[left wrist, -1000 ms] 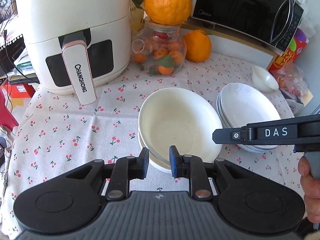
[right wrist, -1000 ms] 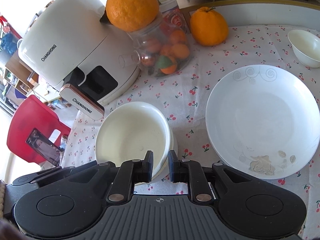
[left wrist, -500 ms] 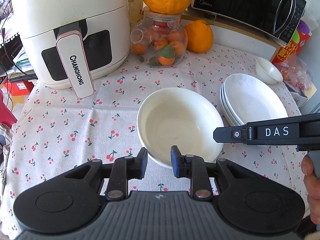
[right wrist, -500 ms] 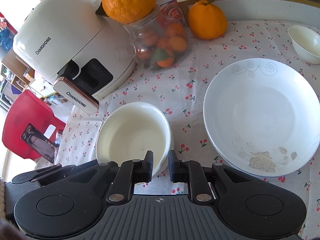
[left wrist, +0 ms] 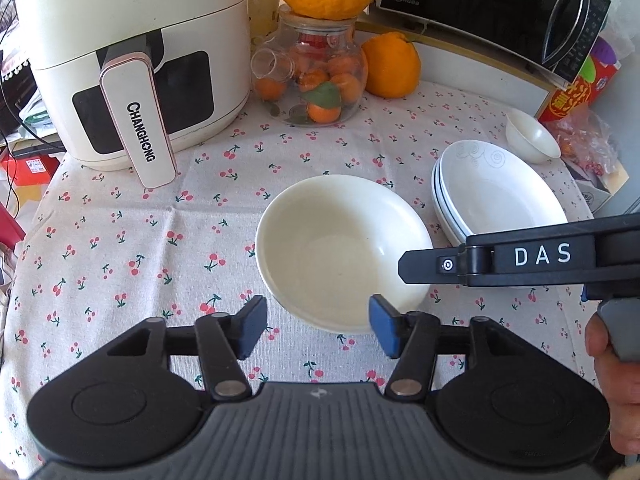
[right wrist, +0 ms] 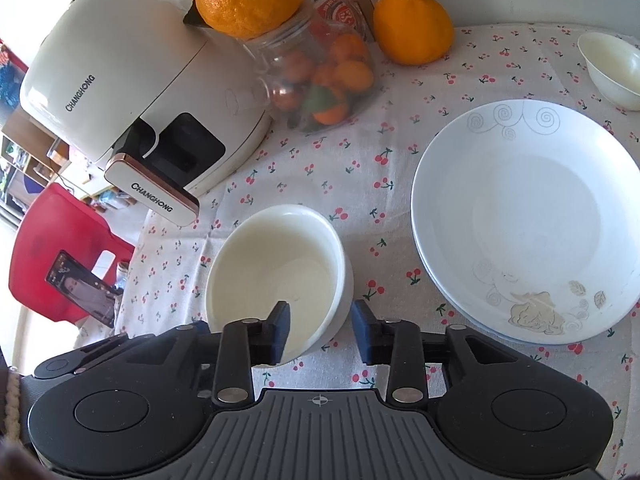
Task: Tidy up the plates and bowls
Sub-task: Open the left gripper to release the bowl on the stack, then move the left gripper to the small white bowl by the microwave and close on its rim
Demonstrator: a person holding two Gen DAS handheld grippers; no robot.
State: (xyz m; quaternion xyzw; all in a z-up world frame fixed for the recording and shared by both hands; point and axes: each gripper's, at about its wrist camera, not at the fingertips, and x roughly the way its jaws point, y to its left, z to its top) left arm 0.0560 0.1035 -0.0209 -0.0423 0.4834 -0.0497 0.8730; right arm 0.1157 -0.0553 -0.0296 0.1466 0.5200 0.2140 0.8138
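Observation:
A cream bowl (left wrist: 340,248) sits on the cherry-print tablecloth; it also shows in the right wrist view (right wrist: 276,276). My left gripper (left wrist: 316,330) is open, just in front of the bowl's near rim, not touching it. My right gripper (right wrist: 320,330) is open, its jaws either side of the bowl's near-right rim; its arm crosses the left wrist view (left wrist: 500,258). A stack of white patterned plates (right wrist: 528,220) lies to the right, also in the left wrist view (left wrist: 496,196). A small white bowl (right wrist: 612,70) stands behind the plates.
A white air fryer (left wrist: 132,60) stands at the back left. A glass jar of oranges (left wrist: 316,76) with a big orange on top and a loose orange (left wrist: 392,64) stand behind. A microwave (left wrist: 492,8) is at the back right. A red chair (right wrist: 60,252) is beside the table.
Both grippers have opened and let go of the cream bowl, which now rests on the cloth. Both cameras have pulled back a little.

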